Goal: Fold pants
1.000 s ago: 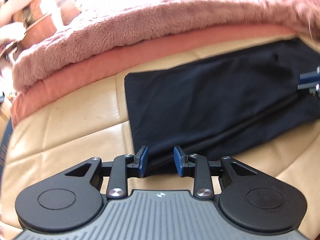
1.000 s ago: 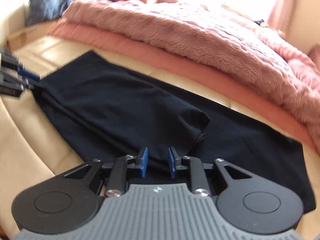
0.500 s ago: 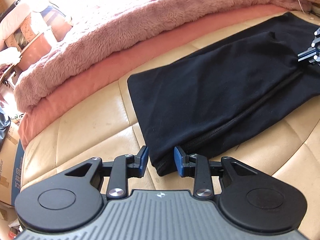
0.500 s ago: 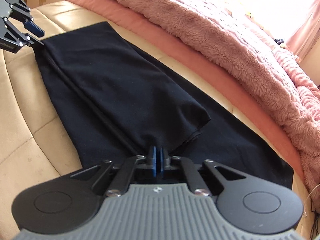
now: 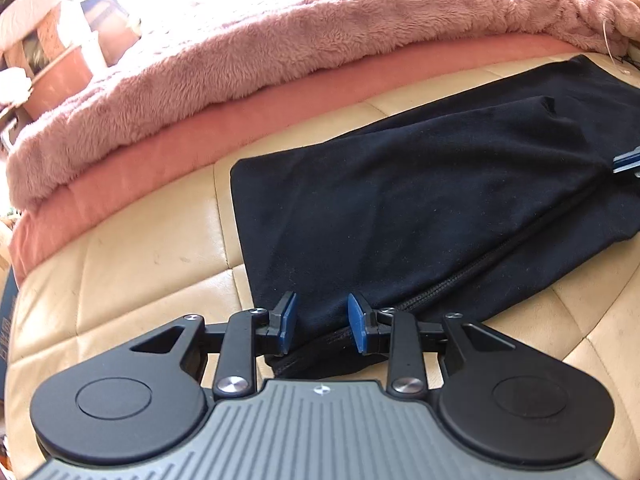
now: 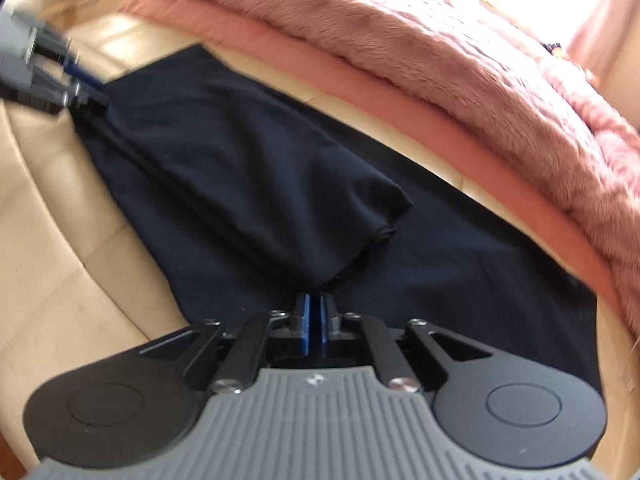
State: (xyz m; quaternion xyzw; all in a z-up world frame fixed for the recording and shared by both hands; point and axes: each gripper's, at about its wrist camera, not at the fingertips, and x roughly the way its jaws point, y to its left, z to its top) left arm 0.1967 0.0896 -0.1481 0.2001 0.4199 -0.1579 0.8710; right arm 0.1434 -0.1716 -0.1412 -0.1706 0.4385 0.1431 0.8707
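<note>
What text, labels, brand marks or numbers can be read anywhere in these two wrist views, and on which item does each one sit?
No text can be read.
Cardboard box, right wrist view: faint print, too blurred to read.
Blue panel at the left wrist view's left edge: pale lettering, cut off, illegible.
Left gripper and right gripper: a small round emblem on each grey body, no letters.
Black pants: no label visible.
</note>
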